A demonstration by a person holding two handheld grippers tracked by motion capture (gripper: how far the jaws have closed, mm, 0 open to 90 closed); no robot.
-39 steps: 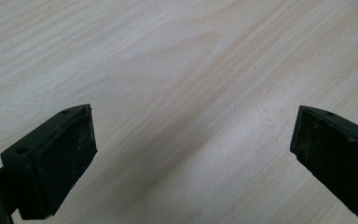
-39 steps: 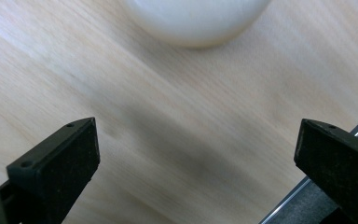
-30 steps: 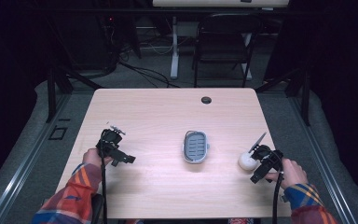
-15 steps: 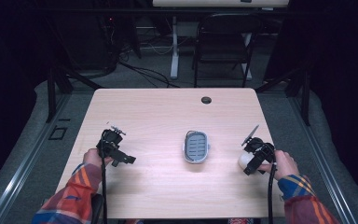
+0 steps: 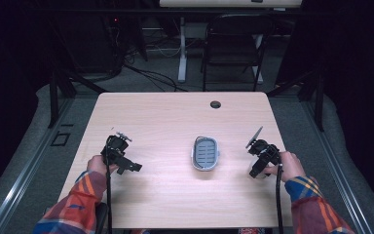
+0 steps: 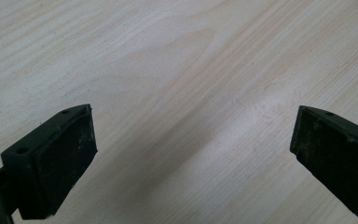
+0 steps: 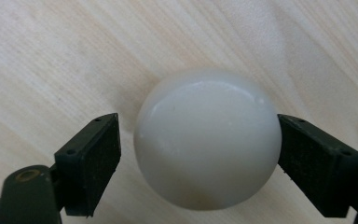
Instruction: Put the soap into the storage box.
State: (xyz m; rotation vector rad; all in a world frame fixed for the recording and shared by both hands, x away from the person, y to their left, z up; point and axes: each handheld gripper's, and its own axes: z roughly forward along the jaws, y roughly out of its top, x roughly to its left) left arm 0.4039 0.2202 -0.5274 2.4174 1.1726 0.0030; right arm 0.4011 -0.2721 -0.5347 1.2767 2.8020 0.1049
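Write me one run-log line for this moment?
right gripper: jaws closing around white ball, left pad apart | left gripper: open, idle | table

High view: overhead, facing forward across the table (image 5: 175, 117). Gripper views: close above the same wood, pointing down.

The left gripper (image 5: 122, 155) hovered at eight o'clock, jaws spread wide. At four o'clock, the right gripper (image 5: 256, 161) had just been closing.
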